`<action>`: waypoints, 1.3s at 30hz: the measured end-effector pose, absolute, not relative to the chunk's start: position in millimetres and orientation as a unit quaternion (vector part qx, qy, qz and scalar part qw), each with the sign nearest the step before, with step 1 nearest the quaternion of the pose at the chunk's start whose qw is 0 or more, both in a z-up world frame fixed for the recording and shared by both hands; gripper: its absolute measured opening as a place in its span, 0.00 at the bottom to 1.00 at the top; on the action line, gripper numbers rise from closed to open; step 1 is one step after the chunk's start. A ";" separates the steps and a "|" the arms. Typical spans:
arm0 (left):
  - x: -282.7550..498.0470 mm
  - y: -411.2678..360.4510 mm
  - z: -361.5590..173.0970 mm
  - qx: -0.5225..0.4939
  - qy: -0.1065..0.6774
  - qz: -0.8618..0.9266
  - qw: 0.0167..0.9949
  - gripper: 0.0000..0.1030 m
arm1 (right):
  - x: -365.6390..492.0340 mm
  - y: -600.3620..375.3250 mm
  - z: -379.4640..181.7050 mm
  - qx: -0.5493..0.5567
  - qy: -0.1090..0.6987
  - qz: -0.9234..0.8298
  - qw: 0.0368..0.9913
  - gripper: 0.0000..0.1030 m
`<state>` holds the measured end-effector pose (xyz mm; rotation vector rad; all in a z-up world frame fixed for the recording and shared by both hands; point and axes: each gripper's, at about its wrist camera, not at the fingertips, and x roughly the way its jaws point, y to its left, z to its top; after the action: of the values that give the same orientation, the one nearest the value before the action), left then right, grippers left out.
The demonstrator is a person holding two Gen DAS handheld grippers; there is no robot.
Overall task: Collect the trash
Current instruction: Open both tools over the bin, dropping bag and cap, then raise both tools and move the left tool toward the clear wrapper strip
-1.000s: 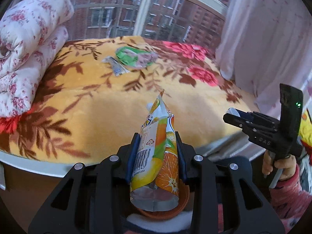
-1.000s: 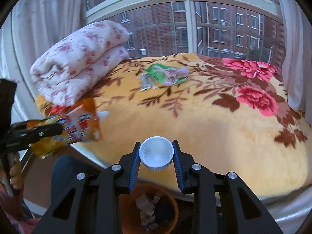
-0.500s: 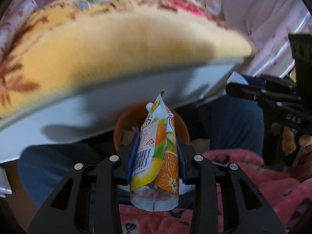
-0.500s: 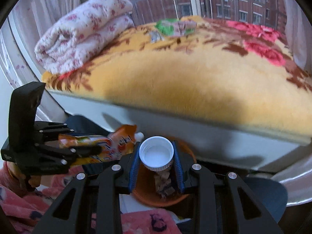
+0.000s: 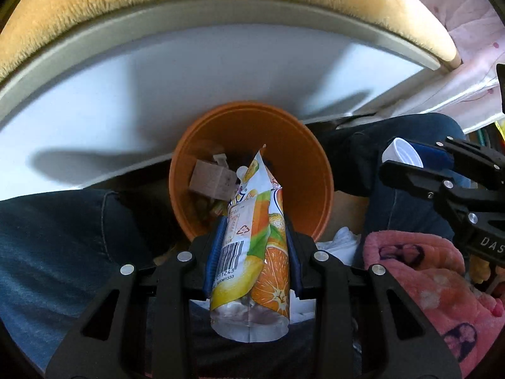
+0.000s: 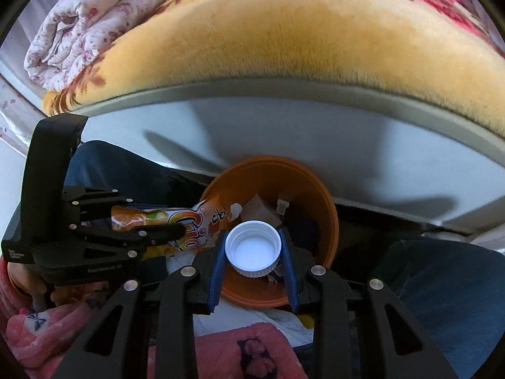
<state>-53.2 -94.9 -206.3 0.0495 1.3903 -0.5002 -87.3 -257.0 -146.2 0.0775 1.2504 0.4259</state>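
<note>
My left gripper [image 5: 252, 252] clamps the pouch [image 5: 252, 246], my right [image 6: 253, 252] the cap [image 6: 253, 248], both over the bin [image 5: 318, 170]; next, release.

Both grippers have tipped from facing across the bed [image 6: 315, 47] to pointing steeply down over the orange bin [image 5: 249, 139], which now fills the middle of each view. The left gripper [image 5: 252, 246] has carried its juice pouch [image 5: 252, 252], and the right gripper [image 6: 252, 252] its white cap [image 6: 252, 248], down above the bin's mouth
</note>
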 end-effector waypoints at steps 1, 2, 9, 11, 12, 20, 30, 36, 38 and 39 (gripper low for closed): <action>-52.9 -95.6 -207.3 0.023 0.634 -0.226 0.739 0.33 | -86.4 -257.2 -147.4 0.036 0.582 0.197 0.788 0.31; -52.6 -97.1 -208.1 0.022 0.635 -0.225 0.739 0.33 | -85.3 -257.2 -148.6 0.037 0.584 0.196 0.787 0.31; -46.1 -92.4 -204.8 0.007 0.627 -0.204 0.752 0.74 | -82.9 -267.1 -147.7 0.047 0.576 0.182 0.796 0.61; -45.1 -91.8 -202.7 0.005 0.626 -0.200 0.753 0.75 | -82.8 -269.3 -145.8 0.050 0.572 0.177 0.799 0.68; -45.2 -91.0 -202.4 0.004 0.628 -0.198 0.752 0.76 | -82.2 -270.1 -145.3 0.050 0.571 0.177 0.800 0.68; -45.1 -88.4 -203.6 0.005 0.631 -0.184 0.753 0.76 | -81.4 -274.8 -142.9 0.057 0.567 0.171 0.804 0.68; -46.1 -85.0 -197.4 0.008 0.623 -0.179 0.761 0.76 | -83.6 -275.6 -138.7 0.051 0.561 0.172 0.808 0.69; -47.4 -82.7 -187.8 0.008 0.613 -0.180 0.769 0.76 | -84.5 -276.0 -131.2 0.052 0.554 0.175 0.812 0.69; -48.9 -82.8 -180.1 0.009 0.606 -0.183 0.774 0.76 | -84.8 -276.0 -126.2 0.052 0.549 0.177 0.815 0.69; -49.6 -82.8 -175.8 0.010 0.603 -0.186 0.776 0.76 | -85.0 -275.5 -124.0 0.051 0.547 0.178 0.816 0.69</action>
<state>-49.6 -82.8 -175.8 0.0223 1.3041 -0.4015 -85.0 -275.5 -124.0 0.1094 1.1662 0.3797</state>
